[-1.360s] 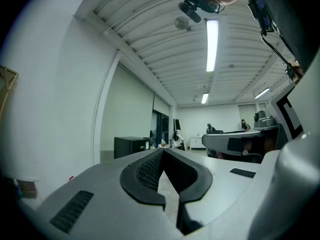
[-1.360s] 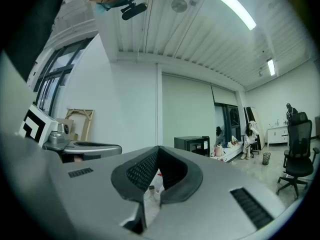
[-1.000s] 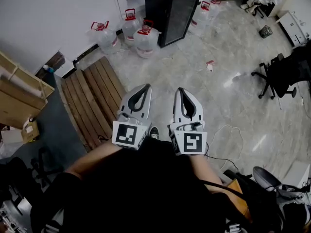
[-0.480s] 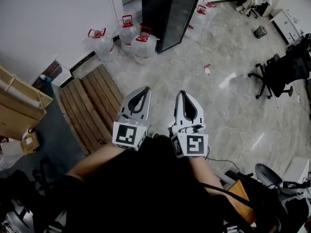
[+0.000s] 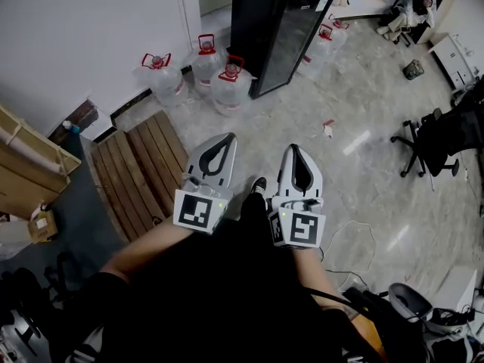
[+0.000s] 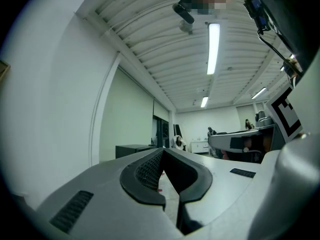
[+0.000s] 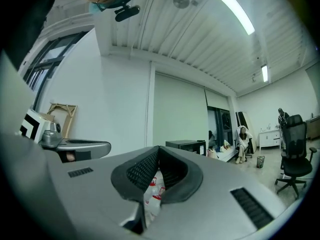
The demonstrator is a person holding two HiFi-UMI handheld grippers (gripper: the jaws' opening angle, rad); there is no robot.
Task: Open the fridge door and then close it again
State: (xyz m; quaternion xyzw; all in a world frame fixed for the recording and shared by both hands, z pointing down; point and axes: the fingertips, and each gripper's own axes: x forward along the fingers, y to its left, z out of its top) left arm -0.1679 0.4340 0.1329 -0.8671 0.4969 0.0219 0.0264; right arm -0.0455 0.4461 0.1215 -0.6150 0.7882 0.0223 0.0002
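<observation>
Fridge (image 5: 276, 29) well ahead, door closed; left gripper (image 5: 224, 139), right gripper (image 5: 294, 150) jaws together, empty.

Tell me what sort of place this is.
Probably an office or lab workroom rather than a home: a black glass-door fridge with big water jugs beside it, a wheeled office chair, and a wooden pallet.

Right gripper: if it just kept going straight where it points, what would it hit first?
Bare floor lies ahead of the right gripper. Its own view shows the water jugs in line through its jaws, the black fridge just above. Probably the jugs first; depth is unclear.
</observation>
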